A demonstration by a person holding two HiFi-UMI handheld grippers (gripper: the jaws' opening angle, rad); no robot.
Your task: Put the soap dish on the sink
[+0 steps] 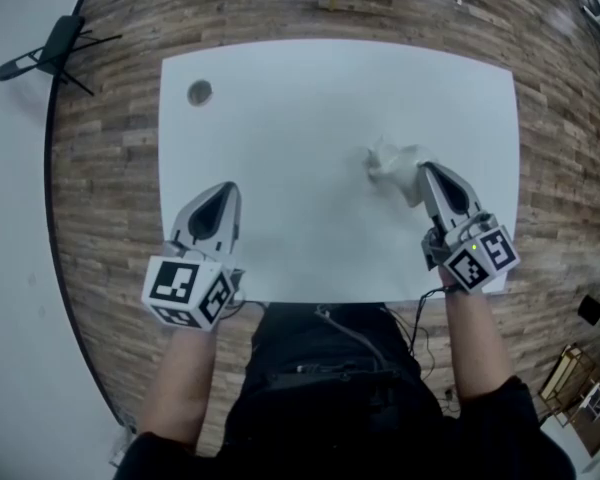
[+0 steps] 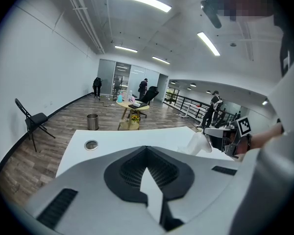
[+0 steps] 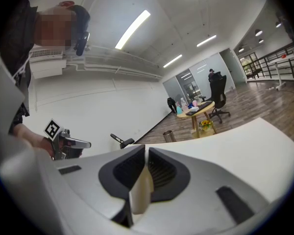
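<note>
Carry step. Right gripper (image 1: 426, 175) clamps the soap dish (image 1: 390, 160); left gripper (image 1: 222, 192) is closed, empty. Next move needs the sink, not visible.

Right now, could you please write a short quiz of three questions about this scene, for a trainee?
1. Which gripper holds the dish? A) left gripper B) right gripper
2. True or false: the hole is near the far left corner of the table.
3. Fill in: the table is ___ in colour.
Key: 1 B; 2 true; 3 white.
</note>
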